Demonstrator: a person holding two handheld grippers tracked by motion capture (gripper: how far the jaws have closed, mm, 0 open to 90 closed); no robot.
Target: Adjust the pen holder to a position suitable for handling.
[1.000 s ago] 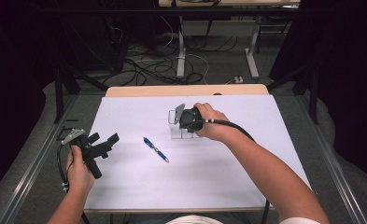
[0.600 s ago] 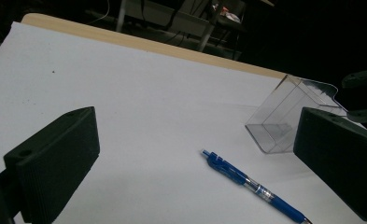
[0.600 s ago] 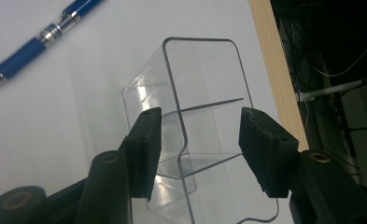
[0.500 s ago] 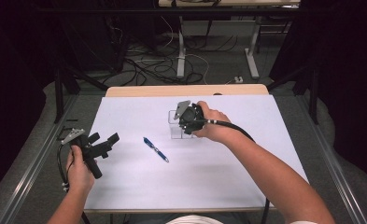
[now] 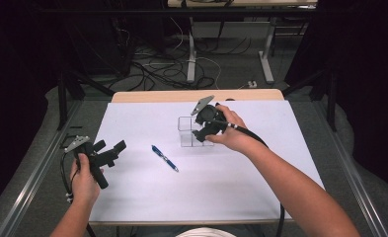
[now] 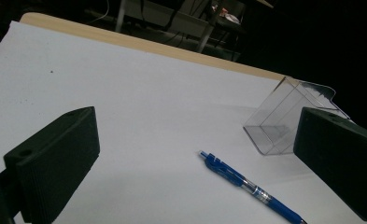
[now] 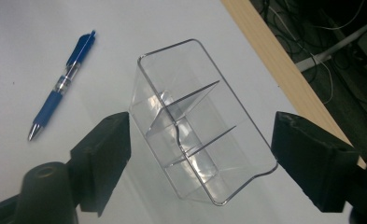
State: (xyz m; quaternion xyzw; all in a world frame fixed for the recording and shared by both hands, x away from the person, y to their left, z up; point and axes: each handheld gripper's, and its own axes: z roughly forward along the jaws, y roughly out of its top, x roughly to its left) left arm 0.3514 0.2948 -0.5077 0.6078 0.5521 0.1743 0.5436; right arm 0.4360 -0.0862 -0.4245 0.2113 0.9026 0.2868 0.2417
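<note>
Right black two-jaw gripper (image 5: 205,132) spread wide, straddling clear plastic three-compartment organizer (image 7: 197,121) at far centre of white table surface (image 5: 241,177); contact not discernible. Left black two-jaw gripper (image 5: 111,150) spread wide, empty, near left edge. Blue retractable pen (image 5: 164,158) flat between grippers. Dark room, floor cables (image 5: 152,74) beyond.

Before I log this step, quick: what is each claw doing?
Left claw: open, holding nothing, pointed at the blue pen.
Right claw: open, jaws either side of the clear organizer, not gripping it.
</note>
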